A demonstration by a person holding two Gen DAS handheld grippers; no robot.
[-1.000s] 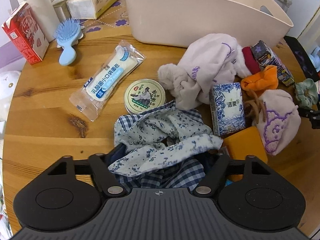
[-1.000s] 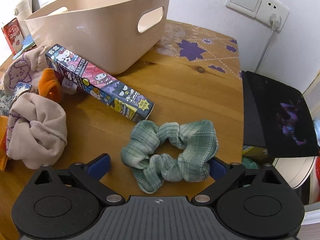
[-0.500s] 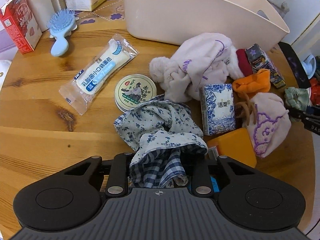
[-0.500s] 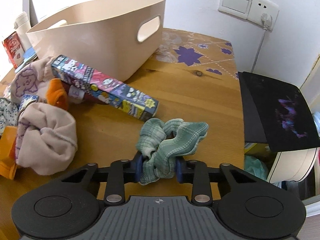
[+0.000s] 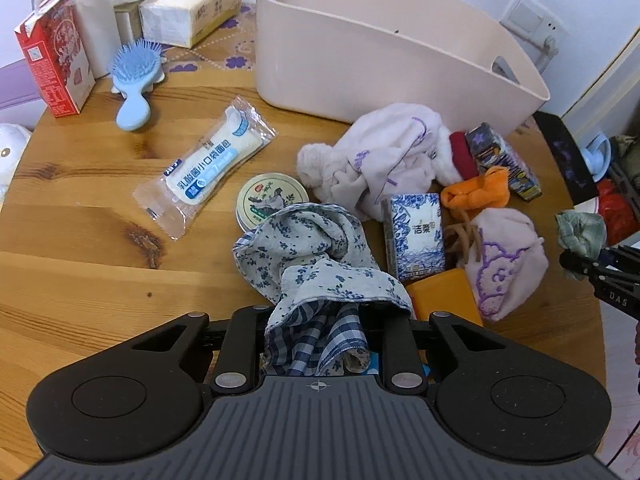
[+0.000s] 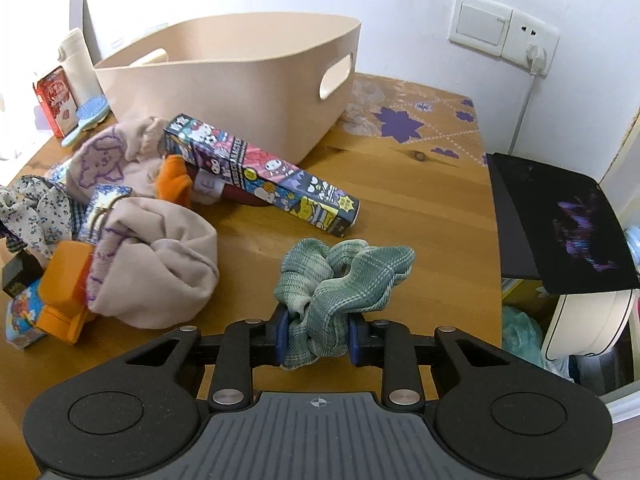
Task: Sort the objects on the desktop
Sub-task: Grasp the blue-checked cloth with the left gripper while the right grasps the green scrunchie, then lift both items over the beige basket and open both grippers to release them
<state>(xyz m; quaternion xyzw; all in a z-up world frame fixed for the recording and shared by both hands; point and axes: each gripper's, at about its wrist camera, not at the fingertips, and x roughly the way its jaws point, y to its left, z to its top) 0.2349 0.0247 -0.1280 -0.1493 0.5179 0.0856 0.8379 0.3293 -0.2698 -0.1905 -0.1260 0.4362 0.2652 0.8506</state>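
My left gripper is shut on a blue floral and checked cloth and holds it lifted above the wooden table. My right gripper is shut on a green plaid scrunchie, raised off the table; it also shows in the left wrist view. The beige basket stands at the back, and in the right wrist view. Pink cloths, a cartoon box, a tissue pack and an orange block lie in a heap.
A round tin, a wrapped snack, a blue hairbrush, a red carton, a white bottle and a tissue box sit to the left. A black tablet overhangs the table's right edge.
Both grippers closed from open: the left on the floral cloth, the right on the scrunchie. Both then lifted their items off the table.
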